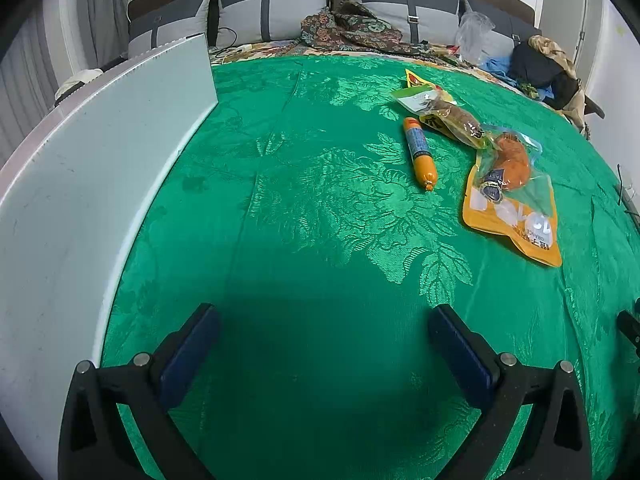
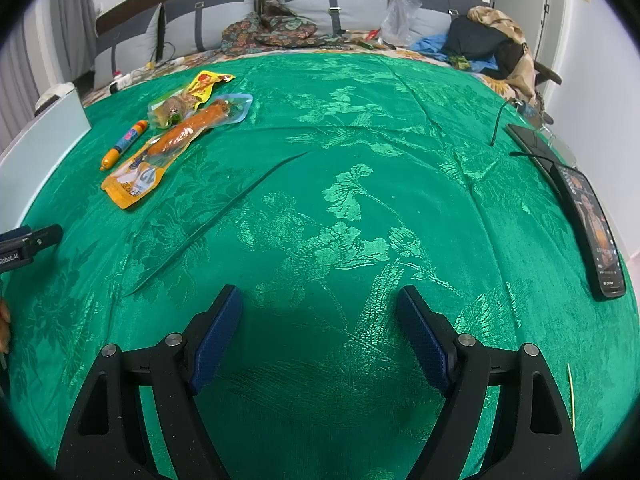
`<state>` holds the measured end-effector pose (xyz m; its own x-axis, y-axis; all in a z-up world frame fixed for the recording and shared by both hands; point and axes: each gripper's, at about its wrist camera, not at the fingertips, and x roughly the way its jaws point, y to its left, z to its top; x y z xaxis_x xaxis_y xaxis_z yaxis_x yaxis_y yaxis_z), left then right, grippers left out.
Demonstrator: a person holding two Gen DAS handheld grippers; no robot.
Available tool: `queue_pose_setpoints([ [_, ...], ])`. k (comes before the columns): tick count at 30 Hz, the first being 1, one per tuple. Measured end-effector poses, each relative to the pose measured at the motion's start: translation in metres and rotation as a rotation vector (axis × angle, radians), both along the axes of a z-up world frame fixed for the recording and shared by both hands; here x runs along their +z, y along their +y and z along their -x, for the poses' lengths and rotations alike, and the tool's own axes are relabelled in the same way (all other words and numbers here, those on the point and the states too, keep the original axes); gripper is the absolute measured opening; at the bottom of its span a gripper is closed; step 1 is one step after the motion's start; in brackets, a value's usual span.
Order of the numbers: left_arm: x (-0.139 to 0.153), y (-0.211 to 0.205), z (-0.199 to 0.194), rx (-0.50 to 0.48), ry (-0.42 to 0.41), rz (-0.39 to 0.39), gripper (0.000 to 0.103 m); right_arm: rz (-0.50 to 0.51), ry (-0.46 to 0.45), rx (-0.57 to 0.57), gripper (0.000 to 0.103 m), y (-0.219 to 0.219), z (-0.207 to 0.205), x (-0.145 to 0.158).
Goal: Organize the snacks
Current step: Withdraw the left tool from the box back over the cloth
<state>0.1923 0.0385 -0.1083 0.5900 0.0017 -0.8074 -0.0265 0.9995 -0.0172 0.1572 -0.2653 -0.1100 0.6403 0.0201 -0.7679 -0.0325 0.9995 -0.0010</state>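
Snacks lie on a green tablecloth (image 1: 304, 200). An orange sausage stick with a blue label (image 1: 419, 153) lies left of a yellow pouch holding an orange drumstick (image 1: 510, 188), and a clear pack with a brown snack (image 1: 444, 114) lies behind them. In the right wrist view the sausage stick (image 2: 124, 144), the yellow pouch (image 2: 160, 160) and the clear pack (image 2: 180, 106) sit far left. My left gripper (image 1: 324, 332) is open and empty, well short of the snacks. My right gripper (image 2: 320, 312) is open and empty over bare cloth.
A white tray or box (image 1: 80, 184) stands along the left edge. A phone (image 2: 592, 224) and a dark flat device (image 2: 532, 140) with a cable lie at the right edge. Pillows and clothes (image 1: 352, 28) lie behind. The left gripper's tip (image 2: 28, 244) shows at far left.
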Motion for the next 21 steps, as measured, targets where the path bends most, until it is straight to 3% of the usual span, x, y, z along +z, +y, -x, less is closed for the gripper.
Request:
queue_pose_setpoints([
  [21,0.0003,0.0,0.002,-0.001,0.0,-0.001,0.103,0.0,-0.001,0.0,0.083,-0.0002,0.0001,0.0],
])
